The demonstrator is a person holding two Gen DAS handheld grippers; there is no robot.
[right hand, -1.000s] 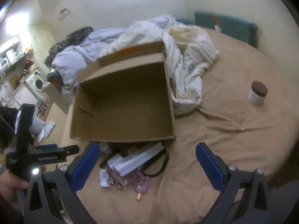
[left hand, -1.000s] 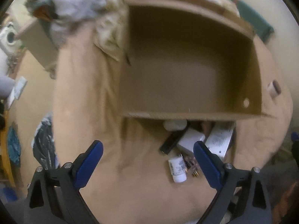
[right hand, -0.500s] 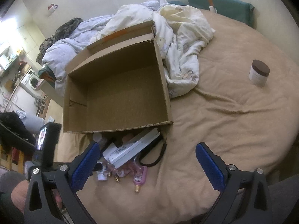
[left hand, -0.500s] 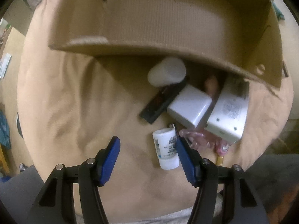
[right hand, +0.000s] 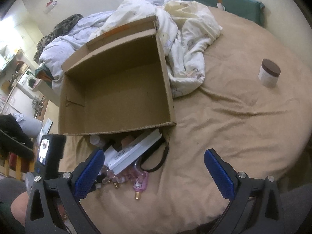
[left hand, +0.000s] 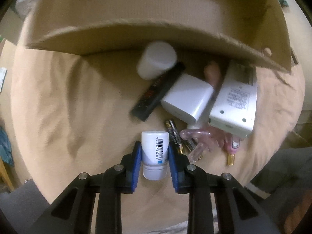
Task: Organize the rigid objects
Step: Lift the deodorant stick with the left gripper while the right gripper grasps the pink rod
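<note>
left gripper (left hand: 154, 152) clamped on 1 bottle (left hand: 155, 152) | right gripper (right hand: 154, 172) spread wide, holding nothing | 1 box (right hand: 117, 95) | 1 jar (right hand: 269, 75) well apart on bed (right hand: 243, 126)

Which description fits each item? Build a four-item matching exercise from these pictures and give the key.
Things:
1. small white bottle
2. brown-lidded jar
3. cardboard box
4. right gripper

Descriptions:
A. open-topped, nothing visible inside
B. jaws wide apart, holding nothing
C. lying between the blue pads of the left gripper
D. standing alone on the tan bedsheet

Pairs: 1-C, 2-D, 3-A, 4-B
</note>
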